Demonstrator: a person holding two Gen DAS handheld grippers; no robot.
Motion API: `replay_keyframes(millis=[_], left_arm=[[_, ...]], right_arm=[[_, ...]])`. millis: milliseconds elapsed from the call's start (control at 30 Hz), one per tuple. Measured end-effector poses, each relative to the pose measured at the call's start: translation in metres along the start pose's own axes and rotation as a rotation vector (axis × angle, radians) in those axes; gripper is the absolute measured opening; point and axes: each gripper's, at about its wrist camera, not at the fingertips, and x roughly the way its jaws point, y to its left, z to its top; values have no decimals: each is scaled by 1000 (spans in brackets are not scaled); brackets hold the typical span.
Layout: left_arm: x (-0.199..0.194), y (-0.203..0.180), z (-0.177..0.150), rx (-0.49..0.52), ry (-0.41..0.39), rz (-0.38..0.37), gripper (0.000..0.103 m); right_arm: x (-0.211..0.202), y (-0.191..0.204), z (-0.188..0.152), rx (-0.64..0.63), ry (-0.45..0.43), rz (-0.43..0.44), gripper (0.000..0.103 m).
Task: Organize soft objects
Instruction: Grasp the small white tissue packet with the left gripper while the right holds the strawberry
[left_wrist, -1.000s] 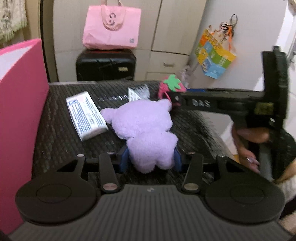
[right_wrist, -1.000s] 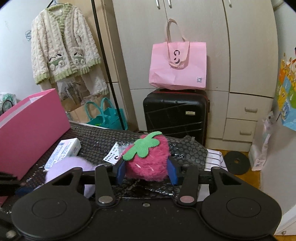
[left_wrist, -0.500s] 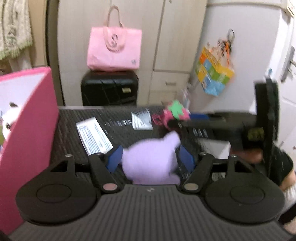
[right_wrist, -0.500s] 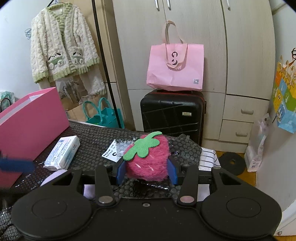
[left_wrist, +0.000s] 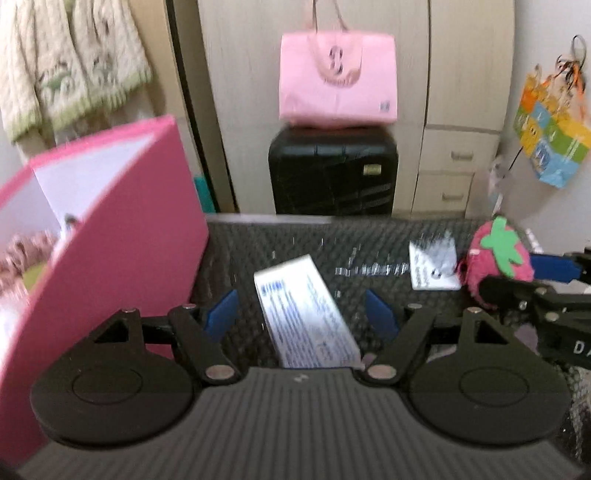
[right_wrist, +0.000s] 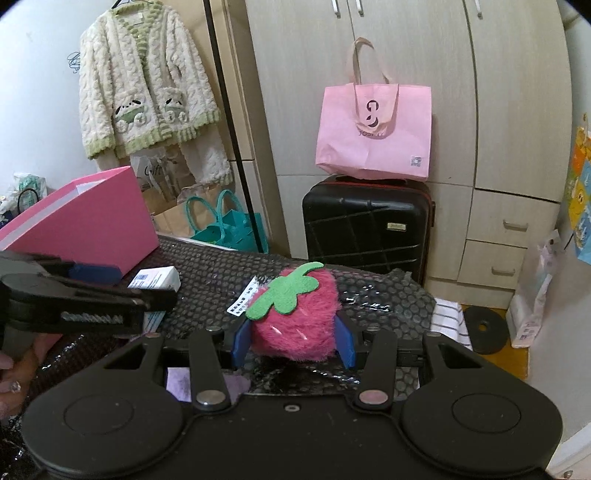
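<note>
Right gripper (right_wrist: 293, 341) was clamped on one strawberry plush (right_wrist: 295, 317), bottom centre. Left gripper (left_wrist: 303, 314) had just been opening, nothing gripped, one white pack (left_wrist: 306, 314) lying below it. One pink box (left_wrist: 110, 236) sat left.

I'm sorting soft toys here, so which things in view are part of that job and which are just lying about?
Part of the job:
- strawberry plush, gripped by the right hand-held gripper
- purple plush, only partly visible
- pink box, with soft things inside
- left hand-held gripper, open, nothing held

Lying about:
- white packet
- card
- suitcase
- pink bag
- cardigan
</note>
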Motion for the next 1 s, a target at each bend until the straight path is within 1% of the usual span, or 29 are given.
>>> replay_keyframes(millis=[67,100,133,167,233,300,333,367,400,433,533,600,700,767,867,1000], left_arm=[[7,2,-2,-10,36,-9,75],[9,3,-4,-23,41,-18,75],[11,4,-4,-40,39,-25,76],[12,4,-7,-52,33,-22,78],[15,4,-8,-64,22,-9,78],[14,2,-10,-61,12,-14,75],[12,2,-11,-55,3,-21,62],[10,1,-11,-50,-5,-15,45],[7,1,-10,-46,-7,-16,42],[5,2,-10,-55,-2,-39,38],[-2,4,-12,-67,-8,-70,38],[-12,4,-15,-60,-45,-71,38],[-29,7,-16,-65,-85,-113,38],[-41,9,-16,-71,-103,-127,38],[-57,13,-18,-75,-116,-160,38],[-76,21,-24,-70,-111,-200,38]], right_arm=[[3,0,0,2,4,4,53],[4,0,-1,0,6,6,53],[5,0,-1,-2,7,7,53],[6,0,-1,-5,9,8,53],[7,0,-1,-7,12,8,53],[8,1,0,-12,15,1,53],[7,3,0,-15,13,-3,53],[6,4,0,-14,11,-6,53],[4,5,1,-10,7,-10,53],[2,6,1,-7,3,-14,53],[-5,10,3,-10,-6,-27,52],[-10,13,5,-15,-11,-39,52],[-18,22,7,-33,-2,-64,52],[-25,29,9,-48,-2,-81,52],[-40,38,12,-64,-14,-82,52],[-61,57,13,-97,-24,-83,52]])
